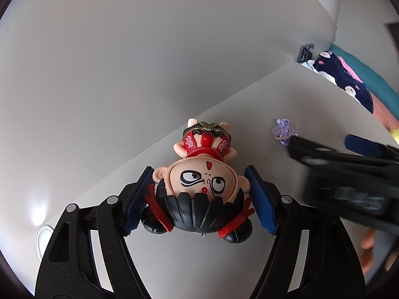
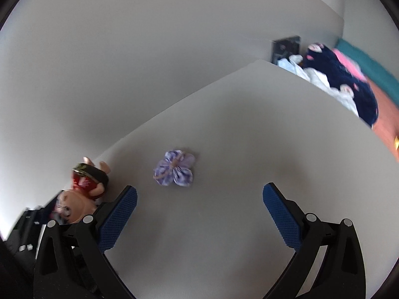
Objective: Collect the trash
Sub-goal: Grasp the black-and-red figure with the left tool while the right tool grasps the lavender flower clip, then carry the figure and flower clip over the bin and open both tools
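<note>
Left wrist view. The left gripper has its jaws part open around the head of a figurine, which lies face up on the table with its feet pointing away from the tool. The left pad touches the hair; the right pad stands just beside the ear, so a firm clamp cannot be confirmed. The figurine looks like hard, glossy plastic: stiff, light, probably slippery on the rounded head, so the flatter sides of the head seem the best hold. Ahead and to the right lies a small purple wrapper, with the right gripper blurred beside it.

Right wrist view. The right gripper is wide open and holds nothing. The wrapper lies ahead of the fingertips, slightly left of centre, apart from both pads. It appears crumpled, thin and very light; it should crush easily, so pinching across its knotted middle seems safest. The figurine lies at far left.

The table is plain, matte and pale, set against a bare wall. Beyond its far right edge lie dark patterned bedding and a teal cover.
</note>
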Available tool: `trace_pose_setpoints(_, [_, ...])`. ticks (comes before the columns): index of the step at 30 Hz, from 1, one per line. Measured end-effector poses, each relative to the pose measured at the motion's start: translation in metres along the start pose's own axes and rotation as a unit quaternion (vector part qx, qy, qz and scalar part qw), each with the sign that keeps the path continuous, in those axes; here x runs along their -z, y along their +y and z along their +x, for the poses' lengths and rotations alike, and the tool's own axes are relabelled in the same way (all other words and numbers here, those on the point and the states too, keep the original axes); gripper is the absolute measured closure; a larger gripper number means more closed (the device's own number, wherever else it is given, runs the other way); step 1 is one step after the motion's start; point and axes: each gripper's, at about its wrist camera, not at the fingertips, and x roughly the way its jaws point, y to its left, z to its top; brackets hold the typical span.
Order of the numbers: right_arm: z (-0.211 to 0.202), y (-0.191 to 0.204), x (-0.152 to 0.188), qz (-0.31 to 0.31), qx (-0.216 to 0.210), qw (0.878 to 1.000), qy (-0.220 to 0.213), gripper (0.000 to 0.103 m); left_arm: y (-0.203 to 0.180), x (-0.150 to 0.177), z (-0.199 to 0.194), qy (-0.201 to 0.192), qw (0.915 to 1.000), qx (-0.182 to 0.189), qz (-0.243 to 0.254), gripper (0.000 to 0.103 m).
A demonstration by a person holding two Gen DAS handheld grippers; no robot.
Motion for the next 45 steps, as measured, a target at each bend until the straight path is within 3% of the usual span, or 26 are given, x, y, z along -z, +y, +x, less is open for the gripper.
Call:
trace_pose_setpoints(2, [0.006,0.008,-0.003,-0.012,0.016,1.000,-0.002,0.005,0.000,0.000,0.000,-0.001,1.0000,0.001,-0.002,0.031])
trace_pose_setpoints(4, [0.012,0.011,-0.006,-0.013,0.021,1.000,0.002,0.015,-0.001,0.000,-0.001,-0.002,1.0000,0.000,-0.002,0.031])
trace_pose_setpoints(6, [0.017,0.015,-0.008,-0.023,0.031,0.999,0.009,0.040,-0.001,0.001,-0.002,-0.003,1.0000,-0.003,0.001,0.031])
trace_pose_setpoints(8, [0.020,0.014,-0.007,-0.026,0.037,0.999,0.016,0.052,-0.001,0.001,-0.002,-0.005,1.0000,-0.005,0.002,0.031])
trace_pose_setpoints(9, [0.019,0.013,-0.008,-0.028,0.040,0.999,0.014,0.066,-0.002,0.002,-0.002,-0.005,1.0000,-0.005,0.003,0.031])
trace_pose_setpoints(12, [0.016,0.007,-0.008,-0.023,0.042,0.999,0.015,0.089,-0.002,0.001,-0.002,-0.005,1.0000,-0.005,0.001,0.031])
trace_pose_setpoints(31, [-0.048,-0.043,0.032,0.007,0.004,1.000,0.015,0.093,-0.022,0.003,-0.007,0.000,0.9995,-0.014,0.027,0.032])
trace_pose_setpoints(45, [-0.142,-0.100,0.090,0.036,-0.006,0.999,-0.013,0.093,-0.078,0.045,-0.110,-0.035,0.9970,0.028,0.063,0.032])
